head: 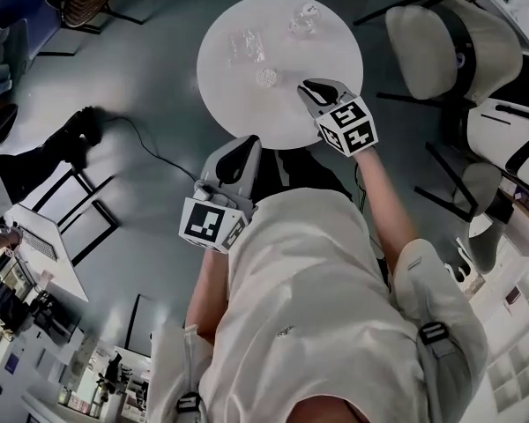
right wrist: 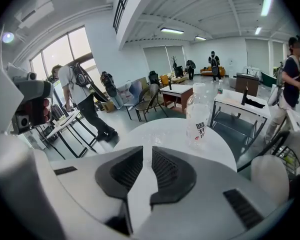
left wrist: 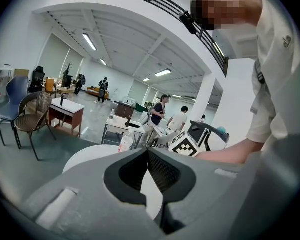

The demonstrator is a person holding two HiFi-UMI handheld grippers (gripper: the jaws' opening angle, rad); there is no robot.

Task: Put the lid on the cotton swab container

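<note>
The cotton swab container (head: 266,77) stands on the round worktop (head: 335,51), just ahead and left of the right gripper (head: 308,87), whose fingers are a slit apart and empty. The left gripper (head: 246,142) hangs off the worktop's near edge, fingers pressed together on nothing. Farther out lies a clear piece (head: 247,47), probably the lid. The step is the approach; next, a gripper must widen around it.
</note>
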